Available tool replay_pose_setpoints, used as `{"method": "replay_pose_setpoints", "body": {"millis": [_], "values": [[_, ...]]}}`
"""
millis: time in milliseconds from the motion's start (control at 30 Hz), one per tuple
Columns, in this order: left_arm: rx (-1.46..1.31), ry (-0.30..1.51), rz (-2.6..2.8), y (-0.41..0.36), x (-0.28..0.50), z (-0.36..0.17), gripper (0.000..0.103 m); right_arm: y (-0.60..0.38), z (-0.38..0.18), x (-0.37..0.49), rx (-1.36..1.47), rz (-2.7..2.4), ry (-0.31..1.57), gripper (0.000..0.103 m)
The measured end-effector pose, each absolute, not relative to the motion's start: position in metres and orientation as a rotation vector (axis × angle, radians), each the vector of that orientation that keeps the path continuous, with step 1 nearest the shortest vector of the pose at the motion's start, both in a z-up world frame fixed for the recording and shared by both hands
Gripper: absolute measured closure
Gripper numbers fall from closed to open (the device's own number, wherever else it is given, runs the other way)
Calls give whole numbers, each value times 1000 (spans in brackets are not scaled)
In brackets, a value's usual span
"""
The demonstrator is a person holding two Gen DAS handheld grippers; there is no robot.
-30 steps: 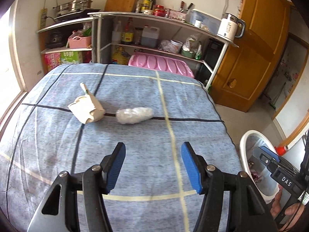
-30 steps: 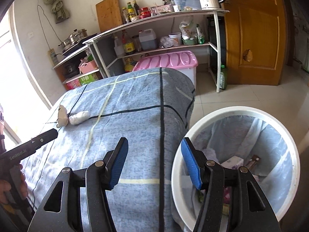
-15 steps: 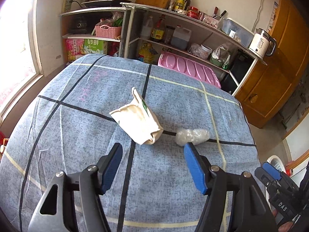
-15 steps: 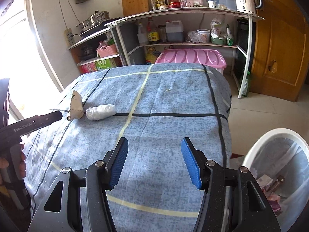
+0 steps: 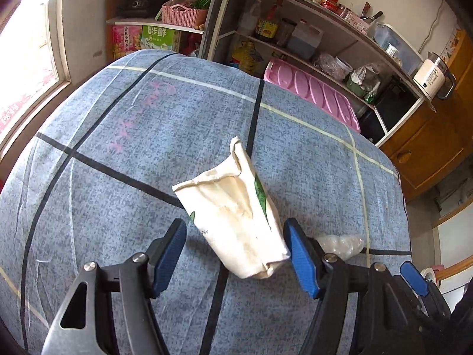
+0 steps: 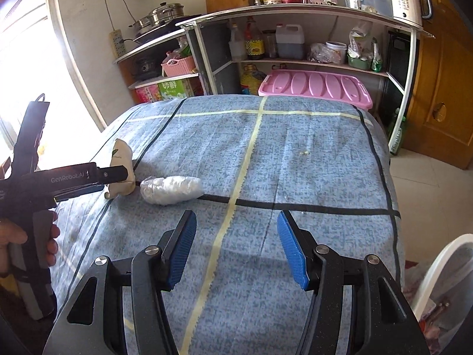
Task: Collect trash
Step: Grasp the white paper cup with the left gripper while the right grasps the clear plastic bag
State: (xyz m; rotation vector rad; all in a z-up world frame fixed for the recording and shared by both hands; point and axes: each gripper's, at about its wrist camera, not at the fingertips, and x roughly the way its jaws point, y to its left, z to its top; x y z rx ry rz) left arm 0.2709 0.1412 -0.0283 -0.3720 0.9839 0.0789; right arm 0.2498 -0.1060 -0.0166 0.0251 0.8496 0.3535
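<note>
A: Left wrist view. How does the left gripper [image 5: 235,254] stand?

B: It tilts steeply down over the blue checked cloth [image 5: 124,136]. Its jaws have just been opening and now stand apart. The crumpled cream carton [image 5: 236,216] lies on the cloth between the two blue pads [image 5: 170,254]. The right-hand pad sits just beside the carton's lower edge; the left-hand pad is clear of it. Neither pad presses on it, so nothing is gripped.

A: And the other piece of trash?

B: The wad of clear plastic wrap [image 5: 340,244] lies on the cloth just right of the carton, partly hidden behind the right-hand finger. A blue pad of the right gripper [image 5: 414,278] shows at the lower right edge.

A: Right wrist view. What is the pose there?

B: The right gripper [image 6: 236,245] slants down over the near part of the cloth [image 6: 310,153], its jaws apart with only bare fabric between them. The plastic wrap [image 6: 171,190] lies ahead and to the left, well clear of the pads. The carton [image 6: 121,159] lies beyond it, partly covered by the black body of the left gripper [image 6: 118,174], which reaches in from the left edge. A hand [image 6: 17,239] holds its grip.

A: Where is the bin?

B: The white bin [image 6: 443,269], lined with a bag, stands on the floor at the lower right, beside the cloth's edge.
</note>
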Motion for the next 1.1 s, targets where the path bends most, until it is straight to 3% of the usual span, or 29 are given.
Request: {"method": "replay_pose_setpoints", "body": {"millis": [200,333,433,933,1100], "values": [[-372,996,59,140,278,-35,34,-94,-21,260,29,358,862,45],[-326,990,59,140,278,-35,57,-87,-21,262,7,363,864,45],[-357,986,44,149,273,-35,62,-82,-20,264,10,368,861,45],[-281,968,6,162,239,-36,62,-37,-20,290,-47,521,792,45],[-242,949,3,159,236,-37,62,-32,-35,305,-48,585,872,45]]}}
